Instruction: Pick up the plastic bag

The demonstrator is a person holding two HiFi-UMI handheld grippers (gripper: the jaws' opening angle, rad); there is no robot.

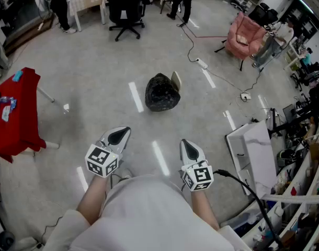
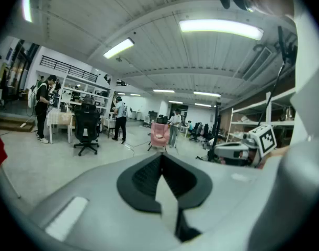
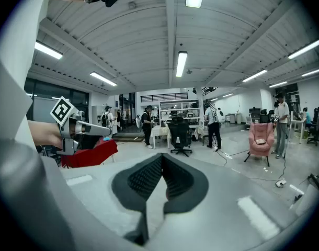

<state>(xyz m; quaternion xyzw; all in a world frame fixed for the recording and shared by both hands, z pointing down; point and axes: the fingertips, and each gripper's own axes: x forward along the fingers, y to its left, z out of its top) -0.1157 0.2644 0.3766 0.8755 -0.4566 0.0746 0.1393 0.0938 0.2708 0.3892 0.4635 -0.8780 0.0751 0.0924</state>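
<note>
"Shiny grey floor (image 1: 97, 82) is stretching ahead of me, and the black plastic bag (image 1: 162, 93) is sitting on it, out in front, well apart from both claws."

"What are the claws doing?"

"I am holding my left claw (image 1: 119, 135) and right claw (image 1: 189, 149) side by side, each with its jaws pressed together on nothing. A red table (image 1: 18, 114) is standing off to my left."

Bright, even light comes from ceiling tube lamps (image 2: 221, 28). White glare bars streak the glossy floor (image 1: 97, 77) either side of the plastic bag (image 1: 162, 93), whose shadow is faint. Both gripper views bow and darken toward their round rims.
</note>
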